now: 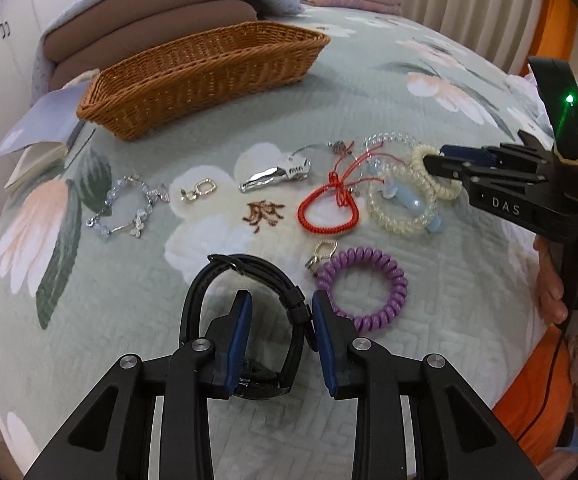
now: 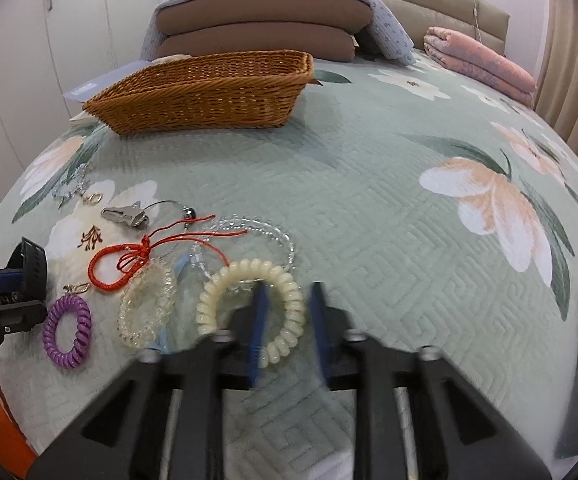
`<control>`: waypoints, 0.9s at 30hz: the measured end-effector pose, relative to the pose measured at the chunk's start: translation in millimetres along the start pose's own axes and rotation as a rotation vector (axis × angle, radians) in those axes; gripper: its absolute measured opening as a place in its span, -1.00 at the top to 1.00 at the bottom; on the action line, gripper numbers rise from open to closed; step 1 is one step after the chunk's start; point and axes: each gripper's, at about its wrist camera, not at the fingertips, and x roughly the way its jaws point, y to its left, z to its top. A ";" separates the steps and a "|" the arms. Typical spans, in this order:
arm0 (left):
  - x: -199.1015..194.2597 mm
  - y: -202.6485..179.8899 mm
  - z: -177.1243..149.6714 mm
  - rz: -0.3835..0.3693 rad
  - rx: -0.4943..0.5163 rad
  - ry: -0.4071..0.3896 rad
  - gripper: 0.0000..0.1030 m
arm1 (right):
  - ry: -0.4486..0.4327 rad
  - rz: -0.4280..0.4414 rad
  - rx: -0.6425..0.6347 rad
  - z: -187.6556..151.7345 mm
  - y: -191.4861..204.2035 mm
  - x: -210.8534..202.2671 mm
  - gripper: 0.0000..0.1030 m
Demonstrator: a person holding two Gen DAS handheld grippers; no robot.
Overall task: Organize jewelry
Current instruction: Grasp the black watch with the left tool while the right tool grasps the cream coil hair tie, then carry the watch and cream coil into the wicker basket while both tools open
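Observation:
Jewelry lies spread on a green floral bedspread. My left gripper (image 1: 281,308) is open, its jaws on either side of the strap of a black watch (image 1: 249,276). A purple coil bracelet (image 1: 363,288) lies just to its right. My right gripper (image 2: 287,300) is open, its jaws straddling the right side of a cream coil bracelet (image 2: 249,308). A red cord bracelet (image 2: 129,264), a clear coil bracelet (image 2: 147,306), a clear bead bracelet (image 2: 257,228) and a silver clip (image 1: 277,174) lie nearby. A crystal bracelet (image 1: 125,208) lies at the left. The wicker basket (image 1: 205,76) stands behind.
Stacked brown cushions (image 2: 265,32) under a grey blanket and a folded pink quilt (image 2: 485,64) lie at the head of the bed. An open book (image 1: 37,136) lies left of the basket. White cupboards (image 2: 17,60) stand at the left.

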 end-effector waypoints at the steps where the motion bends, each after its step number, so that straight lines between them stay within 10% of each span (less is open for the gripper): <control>1: 0.0 -0.4 -1.7 0.009 0.000 -0.003 0.39 | -0.004 0.000 0.002 -1.0 -0.2 -1.2 0.72; 5: -6.0 4.6 -10.6 -0.020 -0.035 -0.041 0.79 | -0.034 0.030 0.032 -0.8 -5.6 -10.5 0.73; 15: -33.3 22.5 8.4 -0.092 -0.108 -0.205 0.79 | -0.178 0.055 0.031 59.8 1.1 -50.3 0.73; 22: -54.2 62.4 93.5 -0.063 -0.124 -0.328 0.79 | -0.225 0.057 -0.026 161.9 23.9 -22.5 0.73; 27: -27.3 107.0 166.8 -0.101 -0.178 -0.298 0.79 | -0.088 0.055 -0.040 218.8 28.9 44.0 0.73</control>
